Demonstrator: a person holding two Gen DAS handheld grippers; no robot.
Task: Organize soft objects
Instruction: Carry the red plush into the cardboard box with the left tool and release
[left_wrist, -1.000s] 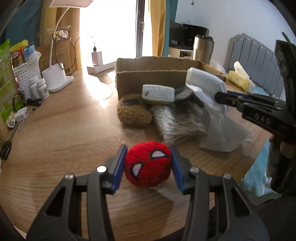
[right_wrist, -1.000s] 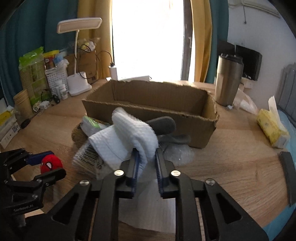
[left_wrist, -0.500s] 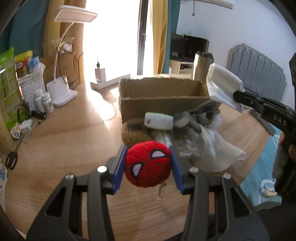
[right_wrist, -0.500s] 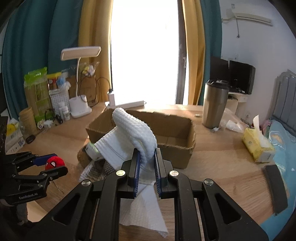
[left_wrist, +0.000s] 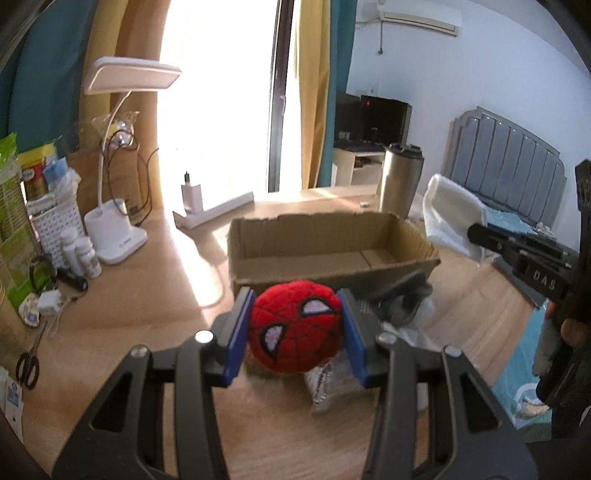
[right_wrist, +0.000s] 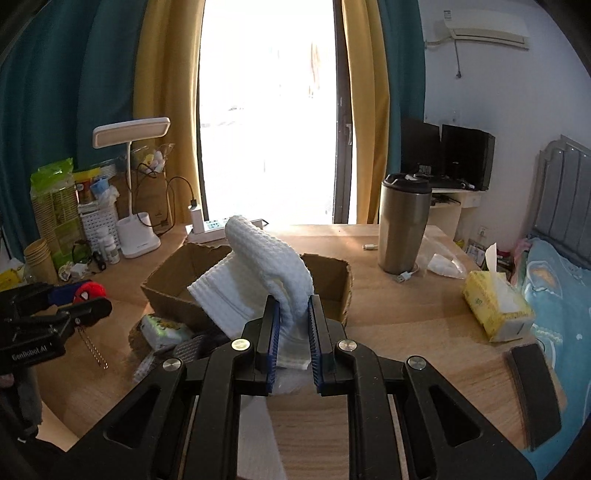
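My left gripper (left_wrist: 295, 328) is shut on a red spider-mask plush ball (left_wrist: 295, 325), held in the air in front of the open cardboard box (left_wrist: 332, 243); its key chain dangles below. In the right wrist view that plush ball (right_wrist: 88, 291) shows at the left edge. My right gripper (right_wrist: 291, 325) is shut on a folded white waffle towel (right_wrist: 266, 266), lifted just before the cardboard box (right_wrist: 166, 280). The same towel (left_wrist: 450, 218) appears at the right in the left wrist view. On the table below lie a small wipes pack (right_wrist: 162, 328), grey cloth (left_wrist: 406, 302) and white paper.
A steel tumbler (right_wrist: 404, 221) stands behind the box, a yellow tissue pack (right_wrist: 495, 306) to the right near the table edge. A white desk lamp (right_wrist: 136, 236), small bottles and a basket crowd the left side. Scissors (left_wrist: 27, 365) lie at the left edge. A bed borders the right.
Both grippers have risen with their loads, the plush ball and the towel lifted off the pile. The inside of the box now shows from above.
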